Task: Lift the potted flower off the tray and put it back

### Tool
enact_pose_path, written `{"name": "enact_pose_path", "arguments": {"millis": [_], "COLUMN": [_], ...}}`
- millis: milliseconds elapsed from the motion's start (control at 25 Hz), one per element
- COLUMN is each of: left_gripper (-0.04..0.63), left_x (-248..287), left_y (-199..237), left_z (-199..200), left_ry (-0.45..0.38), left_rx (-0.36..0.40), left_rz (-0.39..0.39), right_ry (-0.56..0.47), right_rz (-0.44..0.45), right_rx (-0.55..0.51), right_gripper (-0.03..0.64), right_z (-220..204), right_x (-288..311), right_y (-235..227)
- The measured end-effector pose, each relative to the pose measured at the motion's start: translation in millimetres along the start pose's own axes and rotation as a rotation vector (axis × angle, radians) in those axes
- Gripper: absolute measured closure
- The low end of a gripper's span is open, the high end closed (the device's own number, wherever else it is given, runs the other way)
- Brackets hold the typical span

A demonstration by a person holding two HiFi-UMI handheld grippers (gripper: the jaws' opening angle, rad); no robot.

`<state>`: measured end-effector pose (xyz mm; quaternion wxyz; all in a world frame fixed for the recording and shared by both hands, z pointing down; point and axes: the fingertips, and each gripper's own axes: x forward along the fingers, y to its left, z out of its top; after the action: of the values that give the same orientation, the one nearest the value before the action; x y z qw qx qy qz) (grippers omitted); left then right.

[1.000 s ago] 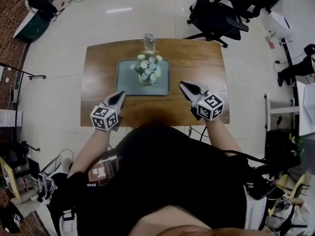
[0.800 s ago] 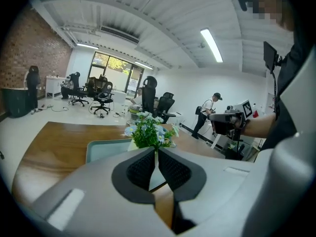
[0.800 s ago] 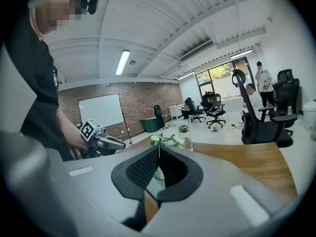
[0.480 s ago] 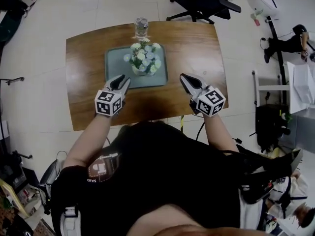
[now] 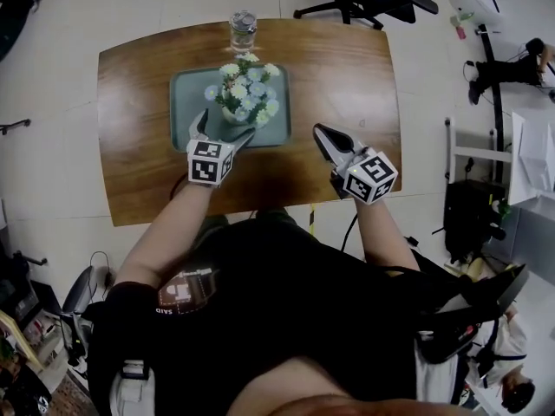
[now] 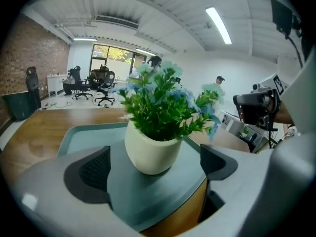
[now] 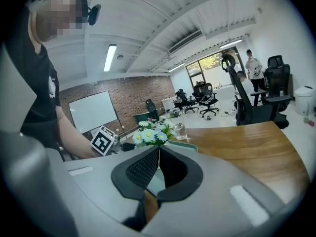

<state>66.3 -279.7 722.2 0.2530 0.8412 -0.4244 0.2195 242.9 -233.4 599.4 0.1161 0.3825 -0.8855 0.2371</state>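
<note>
Left claw (image 6: 157, 166): jaws have just been opening and are standing wide, the potted flower (image 6: 150, 149) sitting between them untouched; its pot is smooth, rounded and cream, resting on a matte grey-green tray (image 6: 81, 132); wooden tabletop (image 5: 347, 85); right claw (image 7: 158, 154) is sitting closed, empty.

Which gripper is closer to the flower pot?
Left. The left gripper, jaws just opened, points at the potted flower without touching it; the right gripper is beside the tray.

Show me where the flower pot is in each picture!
Head view: potted flower upper middle, on the tray.
Left gripper view: potted flower centre, large and close, on the tray.
Right gripper view: potted flower small, just left of centre.
Shared landmark: the tray under it.
</note>
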Motion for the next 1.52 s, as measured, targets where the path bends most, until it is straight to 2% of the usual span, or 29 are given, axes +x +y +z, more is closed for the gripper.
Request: {"name": "enact_pose_path", "arguments": {"millis": [320, 520, 680, 720, 760, 1120, 1360, 1520], "left_gripper": [0.012, 0.011, 0.014, 0.021, 0.067, 0.084, 0.094, 0.095], "left_x": [37, 55, 59, 58, 57, 45, 18, -3], "left_y": [1, -2, 9, 11, 12, 13, 23, 36], "left_z": [3, 7, 5, 7, 9, 15, 26, 29], "left_ry": [-0.027, -0.02, 0.02, 0.019, 0.012, -0.019, -0.065, -0.088], "left_rx": [-0.138, -0.148, -0.163, -0.157, -0.151, -0.136, -0.098, -0.099], "left_rz": [0.105, 0.136, 0.207, 0.221, 0.228, 0.123, 0.096, 0.089], "right_ry": [0.01, 0.017, 0.024, 0.022, 0.02, 0.028, 0.043, 0.061], "right_rz": [0.022, 0.014, 0.006, 0.002, 0.0, 0.014, 0.047, 0.084], "right_rx": [0.036, 0.057, 0.065, 0.068, 0.07, 0.059, 0.04, 0.017], "right_gripper": [0.6, 0.6, 0.6, 0.6, 0.6, 0.6, 0.6, 0.6], "right_z": [-19, -30, -36, -37, -38, -35, -28, -18], "right_x": [-6, -17, -23, -25, -25, -15, 9, 32], "right_y": [-20, -27, -32, -33, -34, -28, -7, 10]}}
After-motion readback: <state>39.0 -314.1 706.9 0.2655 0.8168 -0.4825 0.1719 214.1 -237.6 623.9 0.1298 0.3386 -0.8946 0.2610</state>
